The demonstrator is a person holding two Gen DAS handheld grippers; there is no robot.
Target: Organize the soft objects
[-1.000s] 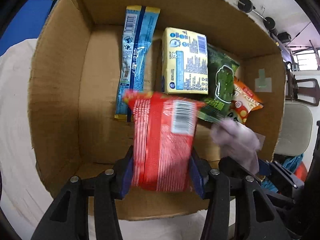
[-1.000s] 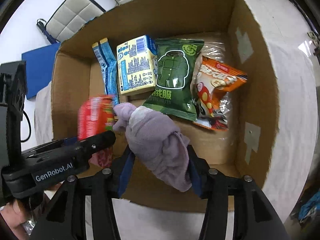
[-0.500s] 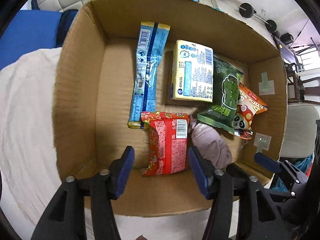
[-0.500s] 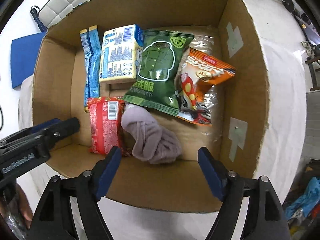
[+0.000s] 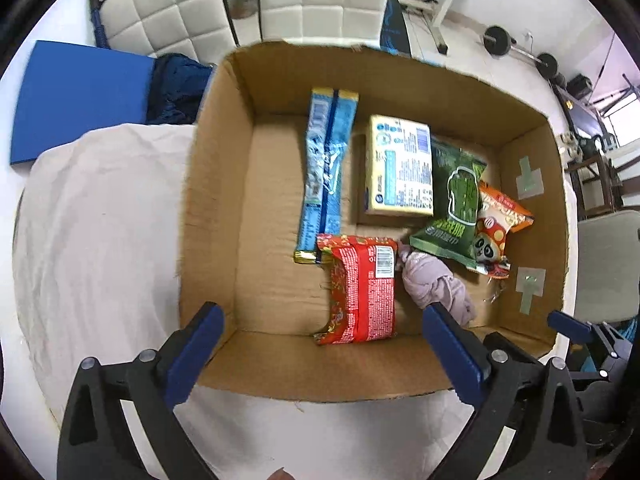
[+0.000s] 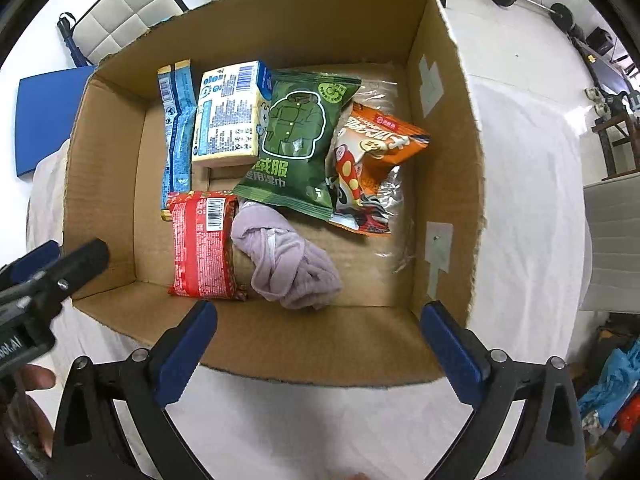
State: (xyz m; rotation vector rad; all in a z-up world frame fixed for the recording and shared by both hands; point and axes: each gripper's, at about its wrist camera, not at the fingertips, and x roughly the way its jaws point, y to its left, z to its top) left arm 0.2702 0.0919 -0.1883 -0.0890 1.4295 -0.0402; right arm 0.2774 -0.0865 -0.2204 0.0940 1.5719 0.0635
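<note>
An open cardboard box (image 5: 216, 208) (image 6: 448, 184) stands on a white cloth. Inside lie a red snack packet (image 5: 362, 288) (image 6: 200, 248), a balled lilac cloth (image 5: 434, 286) (image 6: 288, 268), a long blue packet (image 5: 326, 168) (image 6: 176, 128), a yellow pack (image 5: 400, 166) (image 6: 228, 116), a green wipes pack (image 5: 454, 208) (image 6: 298, 140) and an orange snack bag (image 5: 498, 220) (image 6: 370, 160). My left gripper (image 5: 320, 352) is open and empty above the box's near wall. My right gripper (image 6: 318, 352) is open and empty above the near wall too.
A blue mat (image 5: 80, 96) (image 6: 40, 120) lies at the left beyond the cloth. White padded cushions (image 5: 176, 16) stand behind the box. Weights (image 5: 516, 48) lie on the floor at the back right. A grey chair (image 5: 604, 264) stands at the right.
Both grippers opened and let go: the red packet and the lilac cloth now lie on the box floor. Both grippers have pulled back and up from the box.
</note>
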